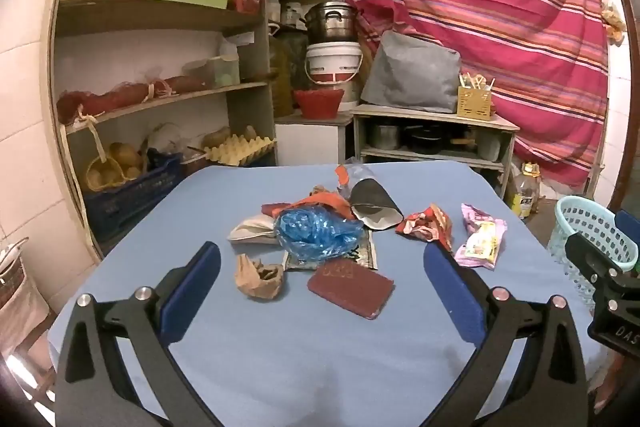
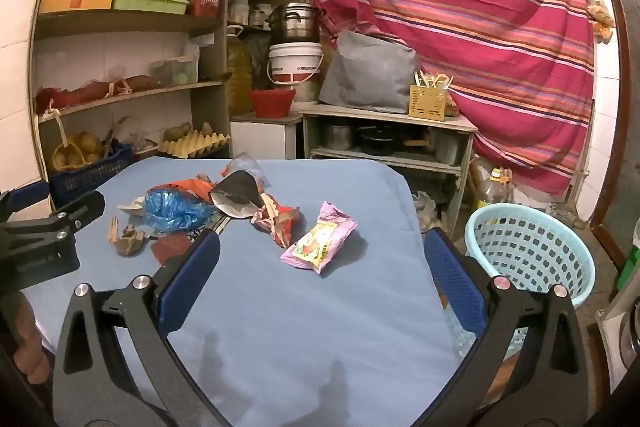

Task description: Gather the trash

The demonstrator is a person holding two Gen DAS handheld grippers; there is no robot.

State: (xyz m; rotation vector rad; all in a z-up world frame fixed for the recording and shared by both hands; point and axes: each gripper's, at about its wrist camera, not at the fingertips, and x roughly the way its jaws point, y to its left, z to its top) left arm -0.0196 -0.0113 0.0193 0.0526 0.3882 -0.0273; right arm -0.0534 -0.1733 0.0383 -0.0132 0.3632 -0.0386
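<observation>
Right wrist view: my right gripper, spread wide and empty, has the flat pink-and-yellow plastic snack wrapper just ahead between its jaws, long axis diagonal; my left gripper is likewise spread and empty.

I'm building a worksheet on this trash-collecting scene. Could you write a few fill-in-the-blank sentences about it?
1. The trash lies on a table covered in a ____ cloth.
2. The light blue basket stands on the ____, beside the table.
3. Both the left gripper and the right gripper hold ____.
4. The crumpled plastic bag in the pile is ____.

Missing words: blue; floor; nothing; blue
</observation>
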